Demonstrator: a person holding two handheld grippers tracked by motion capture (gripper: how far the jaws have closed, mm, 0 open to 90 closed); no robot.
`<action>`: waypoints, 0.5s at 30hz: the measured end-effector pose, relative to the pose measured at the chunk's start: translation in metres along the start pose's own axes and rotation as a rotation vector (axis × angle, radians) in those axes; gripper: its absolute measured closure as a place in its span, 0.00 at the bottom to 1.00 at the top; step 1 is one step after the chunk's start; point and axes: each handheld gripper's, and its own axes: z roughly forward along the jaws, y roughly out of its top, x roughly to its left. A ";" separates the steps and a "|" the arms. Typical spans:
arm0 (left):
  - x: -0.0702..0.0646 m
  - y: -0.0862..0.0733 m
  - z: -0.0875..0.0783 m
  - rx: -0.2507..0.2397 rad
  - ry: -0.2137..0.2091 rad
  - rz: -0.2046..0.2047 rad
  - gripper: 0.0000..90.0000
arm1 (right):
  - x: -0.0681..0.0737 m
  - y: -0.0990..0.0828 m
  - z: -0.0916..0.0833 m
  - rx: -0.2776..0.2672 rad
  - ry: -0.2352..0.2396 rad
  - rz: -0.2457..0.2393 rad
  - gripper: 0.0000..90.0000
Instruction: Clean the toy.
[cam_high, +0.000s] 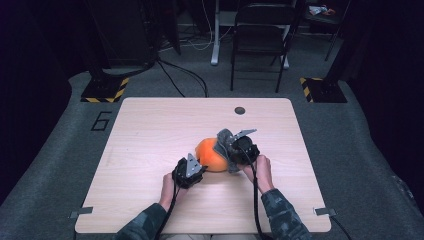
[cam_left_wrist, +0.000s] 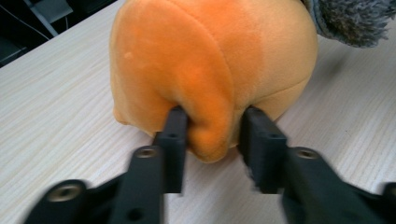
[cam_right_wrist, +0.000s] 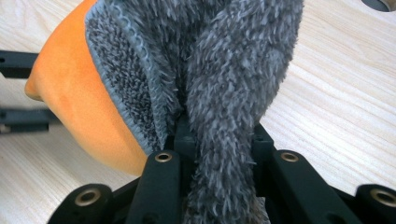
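Grey fleece cloth (cam_right_wrist: 224, 93) sits bunched between my right gripper's (cam_right_wrist: 219, 140) jaws; they are clamped tight on a thick fold of it, and the pile hangs down over the jaw roots. Beyond that fold the cloth spreads up and onto the orange plush toy (cam_right_wrist: 70, 102), covering part of its side.

My left gripper (cam_left_wrist: 212, 128) is at the toy's near end. Its jaws pinch a soft orange bulge (cam_left_wrist: 210, 121) low on the plush; the fabric dents inward at both pads, so I read this as a grip, though a light one.

From the high view: toy (cam_high: 210, 155) rests near the middle of the wooden table (cam_high: 150, 130), left gripper (cam_high: 197, 167) touching its near-left side, right gripper (cam_high: 235, 150) against its right side with the cloth (cam_high: 226, 139) draped over the top right. Both of my hands are on the table side nearest me.

Judgement on progress: both grasps are made, toy steadied on the left and cloth held on the right. Cloth covers only a portion of the toy; most of the orange surface is bare. Whether I am drawing the cloth on or pulling it off cannot be told from this moment. Either way, the bulk of the cloth's travel across the toy remains to be done.
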 end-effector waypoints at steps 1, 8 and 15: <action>0.001 0.000 -0.001 0.001 -0.006 0.008 0.81 | 0.000 0.000 -0.001 0.000 -0.001 0.000 0.81; 0.009 0.011 -0.013 -0.032 -0.076 -0.020 0.88 | -0.002 0.011 -0.022 -0.031 0.034 0.029 0.81; 0.002 0.021 -0.021 -0.060 -0.125 -0.004 0.88 | 0.034 0.024 -0.040 -0.071 0.077 -0.072 0.80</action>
